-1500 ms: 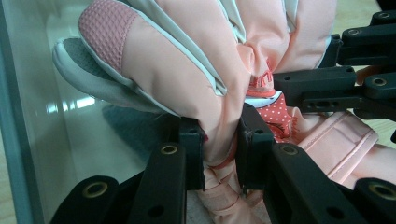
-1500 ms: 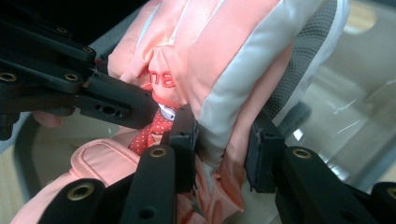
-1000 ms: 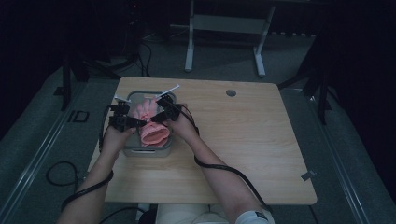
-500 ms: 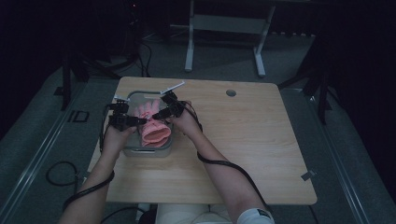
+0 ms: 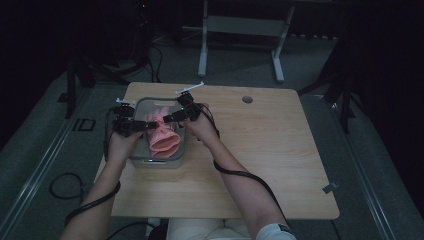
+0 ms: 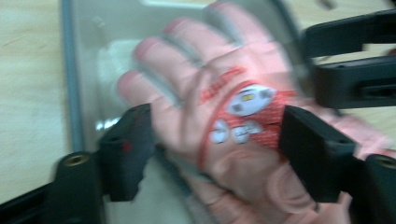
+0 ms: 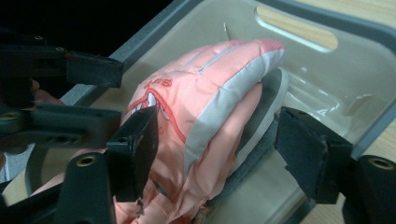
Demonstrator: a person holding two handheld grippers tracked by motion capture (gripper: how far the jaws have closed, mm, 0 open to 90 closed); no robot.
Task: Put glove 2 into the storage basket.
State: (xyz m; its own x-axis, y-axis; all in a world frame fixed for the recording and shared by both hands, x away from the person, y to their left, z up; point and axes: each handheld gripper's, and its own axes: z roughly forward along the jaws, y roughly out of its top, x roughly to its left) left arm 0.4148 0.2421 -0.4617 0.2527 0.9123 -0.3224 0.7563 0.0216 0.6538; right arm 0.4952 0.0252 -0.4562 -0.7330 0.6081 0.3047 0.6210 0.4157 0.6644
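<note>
Both grippers' jaws have just been opening, and the right gripper [image 5: 169,119] has lifted slightly off the pink glove [image 5: 162,134]. The left gripper [image 5: 150,125] is hovering at the glove's nine o'clock side, jaws spread wide, the glove's palm lying between the fingers [image 6: 126,149] without being squeezed. The glove is resting inside the grey bin [image 5: 142,162]. From two o'clock, the right gripper is straddling the glove loosely, gripping nothing.
</note>
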